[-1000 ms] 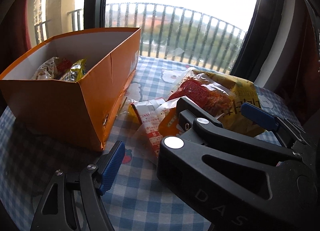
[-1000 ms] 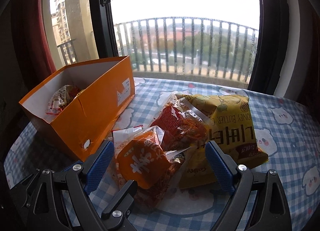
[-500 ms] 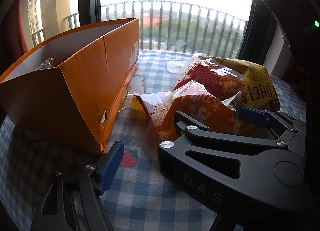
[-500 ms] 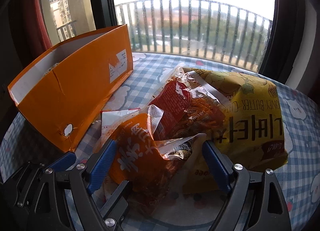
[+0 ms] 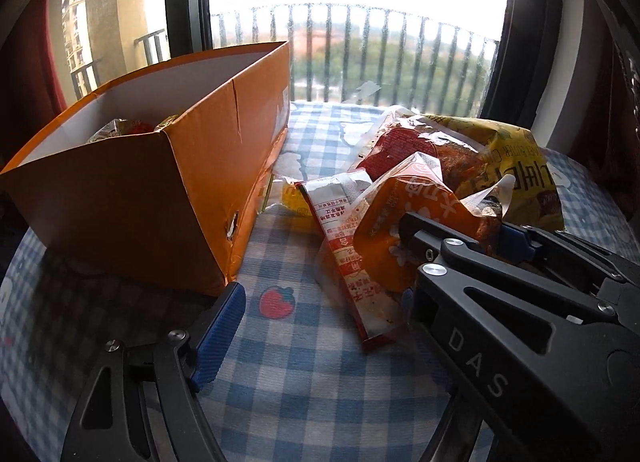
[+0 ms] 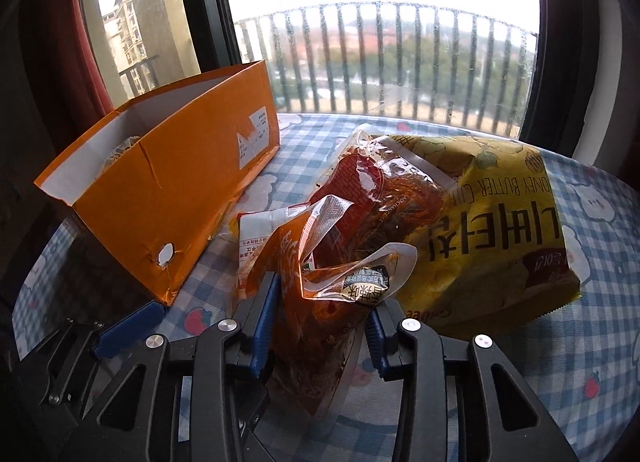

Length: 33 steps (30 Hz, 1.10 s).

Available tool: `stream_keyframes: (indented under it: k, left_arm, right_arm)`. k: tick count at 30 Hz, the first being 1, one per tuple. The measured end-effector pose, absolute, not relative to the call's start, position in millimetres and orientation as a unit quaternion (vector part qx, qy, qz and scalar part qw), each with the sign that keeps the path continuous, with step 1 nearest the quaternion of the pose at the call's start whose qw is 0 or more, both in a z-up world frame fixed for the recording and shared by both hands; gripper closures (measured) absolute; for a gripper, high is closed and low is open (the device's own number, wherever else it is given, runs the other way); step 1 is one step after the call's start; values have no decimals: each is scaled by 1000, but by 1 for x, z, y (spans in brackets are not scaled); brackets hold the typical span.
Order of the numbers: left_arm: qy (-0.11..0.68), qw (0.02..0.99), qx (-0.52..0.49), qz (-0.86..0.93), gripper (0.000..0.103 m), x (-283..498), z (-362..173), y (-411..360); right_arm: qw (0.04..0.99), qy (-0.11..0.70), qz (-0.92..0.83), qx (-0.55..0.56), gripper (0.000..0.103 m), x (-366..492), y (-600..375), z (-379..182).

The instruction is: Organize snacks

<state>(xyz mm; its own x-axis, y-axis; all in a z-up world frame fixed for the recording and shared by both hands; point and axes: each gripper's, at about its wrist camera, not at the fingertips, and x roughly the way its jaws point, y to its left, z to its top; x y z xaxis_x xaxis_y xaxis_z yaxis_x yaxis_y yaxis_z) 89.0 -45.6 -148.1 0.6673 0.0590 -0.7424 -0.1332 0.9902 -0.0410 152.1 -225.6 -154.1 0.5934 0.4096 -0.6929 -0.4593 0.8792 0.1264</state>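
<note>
An orange snack packet (image 6: 320, 294) lies on the checked tablecloth, and my right gripper (image 6: 320, 322) is shut on its near end. The same packet (image 5: 400, 230) shows in the left wrist view, with the right gripper (image 5: 452, 258) clamped on it from the right. My left gripper (image 5: 320, 322) is open and empty, low over the cloth beside the orange box (image 5: 132, 198). The open box (image 6: 168, 186) stands on the left with a few snack packets (image 5: 128, 128) inside. A red packet (image 6: 372, 190) and a big yellow chip bag (image 6: 492, 234) lie behind the held packet.
A red-and-white packet (image 5: 348, 250) lies under the orange one. The window and balcony railing (image 6: 400, 62) run along the table's far edge. A dark curtain (image 6: 52, 94) hangs at the left.
My right gripper has moved in over the orange packet and shut on it. My left gripper has stayed open near the box corner.
</note>
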Motion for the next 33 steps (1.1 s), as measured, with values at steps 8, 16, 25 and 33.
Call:
stream_keyframes:
  k: [8,16,25,33]
  left_arm:
    - [415,907,-42,61,21,91,-142,-55]
    - [410,910,-26,59,21,111,-124,-79]
    - [448,889,-49,81,22,148,-147,-77]
    - [470,878,-47,78,29,160,-170,-76]
  right_arm:
    - [921,338,194,-4,65,139,-261,-131]
    - [936,319,145,21,65,145,-291,-113]
    - [935,327,131,37,68,164,-297,-123]
    - [926,344,147,43,68,170,-289,-140]
